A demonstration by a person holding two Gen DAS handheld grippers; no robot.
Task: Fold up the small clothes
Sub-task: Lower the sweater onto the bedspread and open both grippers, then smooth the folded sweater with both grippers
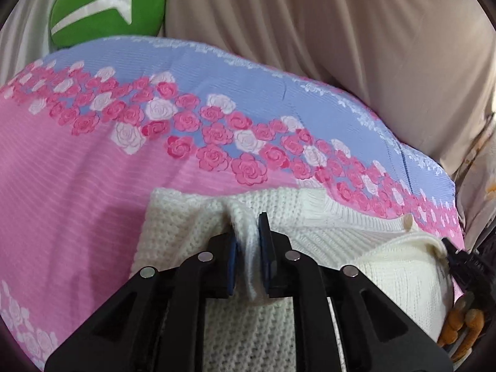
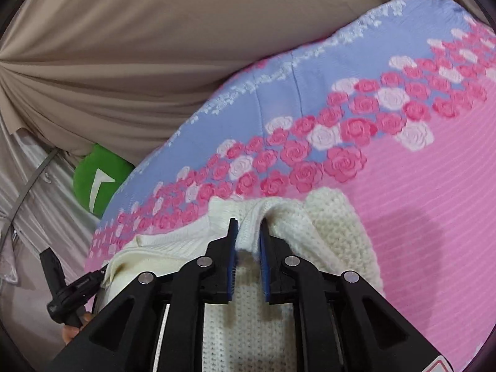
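Observation:
A white knitted garment lies on a pink bedsheet with roses, its ribbed hem and a button toward the right. My left gripper is shut on a bunched fold of the knit, and the cloth fills the narrow gap between its blue pads. In the right wrist view the same garment spreads over the sheet. My right gripper pinches another fold at the garment's far edge, with puckers running into its tips. Both grippers sit low over the cloth, side by side.
The sheet's blue border runs along the bed's far edge. Beyond it hangs beige drapery. A green cushion with a white mark sits at the bed's corner and also shows as the cushion in the right wrist view.

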